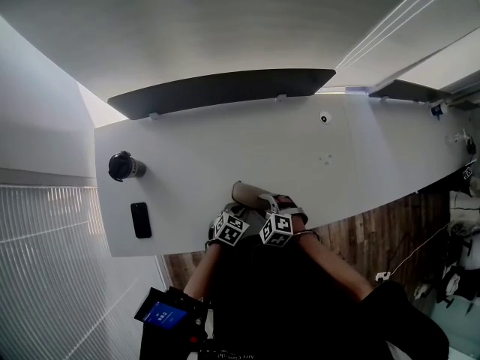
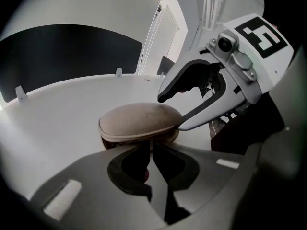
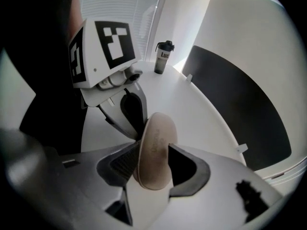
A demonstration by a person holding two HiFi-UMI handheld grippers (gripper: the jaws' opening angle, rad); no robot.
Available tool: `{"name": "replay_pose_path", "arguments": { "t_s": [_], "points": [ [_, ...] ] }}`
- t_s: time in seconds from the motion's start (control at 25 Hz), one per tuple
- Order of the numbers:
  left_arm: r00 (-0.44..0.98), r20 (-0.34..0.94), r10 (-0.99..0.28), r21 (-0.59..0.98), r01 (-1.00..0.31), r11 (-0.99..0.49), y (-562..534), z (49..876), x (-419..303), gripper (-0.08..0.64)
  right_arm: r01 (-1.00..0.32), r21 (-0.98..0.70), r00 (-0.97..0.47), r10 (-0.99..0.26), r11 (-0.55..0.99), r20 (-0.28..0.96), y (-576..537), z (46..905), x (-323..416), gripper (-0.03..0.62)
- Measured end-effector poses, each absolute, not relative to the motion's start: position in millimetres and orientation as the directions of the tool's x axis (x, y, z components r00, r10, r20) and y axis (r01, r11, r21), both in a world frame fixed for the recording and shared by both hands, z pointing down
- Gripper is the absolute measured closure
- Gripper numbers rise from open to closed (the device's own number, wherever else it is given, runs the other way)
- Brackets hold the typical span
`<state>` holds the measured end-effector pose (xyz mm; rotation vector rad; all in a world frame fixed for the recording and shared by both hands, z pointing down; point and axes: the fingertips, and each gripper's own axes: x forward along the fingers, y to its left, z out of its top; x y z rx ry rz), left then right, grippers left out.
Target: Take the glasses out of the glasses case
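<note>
The glasses case (image 3: 156,152), a tan, oval, soft-skinned clamshell, sits right between the jaws of the right gripper (image 3: 154,145). Those jaws are spread wide, straddling it, not squeezing. The left gripper (image 2: 147,145) is nipped down to a sliver, apparently on the case's lower lip at its near end. The case rests on the white table (image 1: 225,141), close to the person's edge, lid down or barely ajar. No glasses show in any view.

Here's the danger, I'd say: if the right jaws close across both shells, they clamp the case shut instead of lifting the lid. And the left's thin pinch could slip, sending the case skidding over that smooth top toward the edge.

The left gripper view gives the seam, with one right-gripper finger above the lid and the other at the case's end. The right gripper view offers only the lid's face with faint embossed lettering, plus a dark shaker bottle (image 3: 163,57) far back. Only the head view shows the table's edge and the black phone (image 1: 140,220), well apart to the left.
</note>
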<state>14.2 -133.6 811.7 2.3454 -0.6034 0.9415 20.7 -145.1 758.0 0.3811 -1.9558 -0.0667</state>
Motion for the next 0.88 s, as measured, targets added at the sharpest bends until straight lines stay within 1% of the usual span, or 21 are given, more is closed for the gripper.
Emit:
{"name": "replay_pose_path", "arguments": {
  "t_s": [0.12,0.28,0.56,0.88],
  "points": [
    [0.661,0.725,-0.194,0.326,-0.577,-0.749,-134.9,809.6,16.4,0.531,-0.179,0.277,-0.33,-0.323,0.944,0.887,-146.3,763.7,21.8,0.388],
    [0.668,0.719,-0.191,0.338,-0.576,-0.744,-136.6,809.1,18.8,0.528,-0.15,0.329,-0.3,-0.36,0.932,0.883,-152.0,767.5,24.5,0.385],
    [0.664,0.724,-0.186,0.333,-0.573,-0.749,-137.8,808.0,20.3,0.528,-0.232,0.359,-0.296,-0.417,0.904,0.859,-170.3,738.1,35.9,0.386],
    [0.663,0.731,-0.162,0.329,-0.55,-0.768,-135.5,807.3,21.8,0.526,-0.249,0.373,-0.315,-0.439,0.894,0.841,-197.4,714.6,43.2,0.387]
  ]
}}
